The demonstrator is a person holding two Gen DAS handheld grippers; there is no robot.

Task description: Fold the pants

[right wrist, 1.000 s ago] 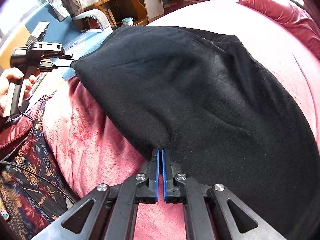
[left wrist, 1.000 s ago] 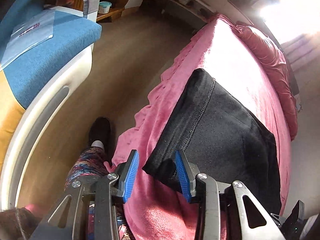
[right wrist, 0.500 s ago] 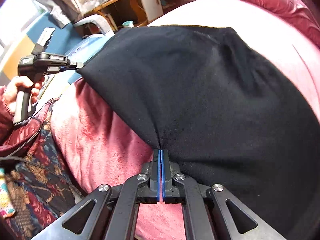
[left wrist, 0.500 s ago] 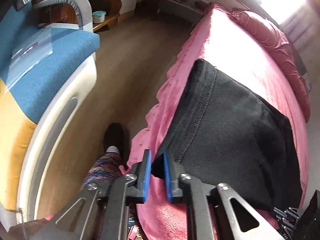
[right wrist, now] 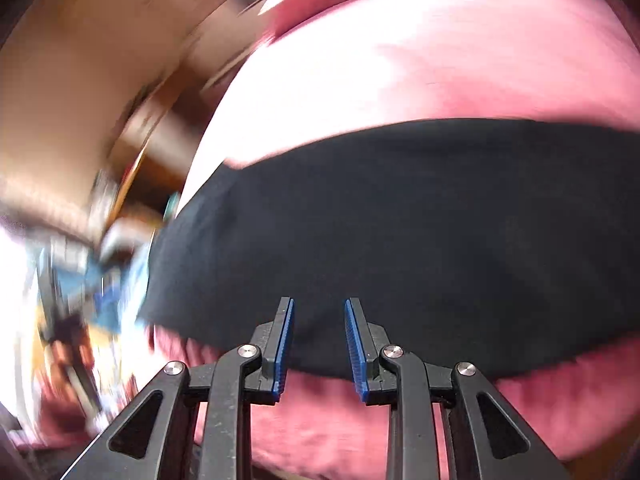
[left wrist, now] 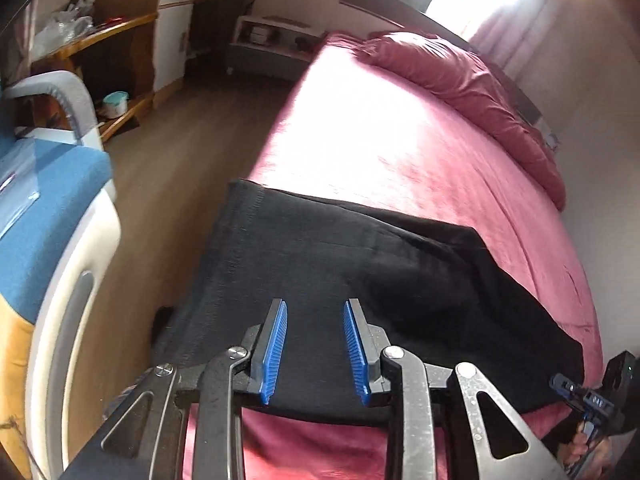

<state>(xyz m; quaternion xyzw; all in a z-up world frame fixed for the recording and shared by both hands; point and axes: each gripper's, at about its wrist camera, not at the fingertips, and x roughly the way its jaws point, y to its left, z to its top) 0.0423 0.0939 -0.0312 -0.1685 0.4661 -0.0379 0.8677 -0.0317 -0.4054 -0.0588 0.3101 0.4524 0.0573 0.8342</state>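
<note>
I can read no text, label, brand or number in either view; the right wrist view is smeared with blur on its left side.

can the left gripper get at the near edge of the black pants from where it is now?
Probably yes. The left gripper is open with nothing between its blue pads, hanging just above the pants near their front edge on the pink bed cover. Nothing lies between.

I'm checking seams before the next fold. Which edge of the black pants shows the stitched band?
The edge along the floor side of the bed: the black pants show stitching there; their other edges look plain.
</note>
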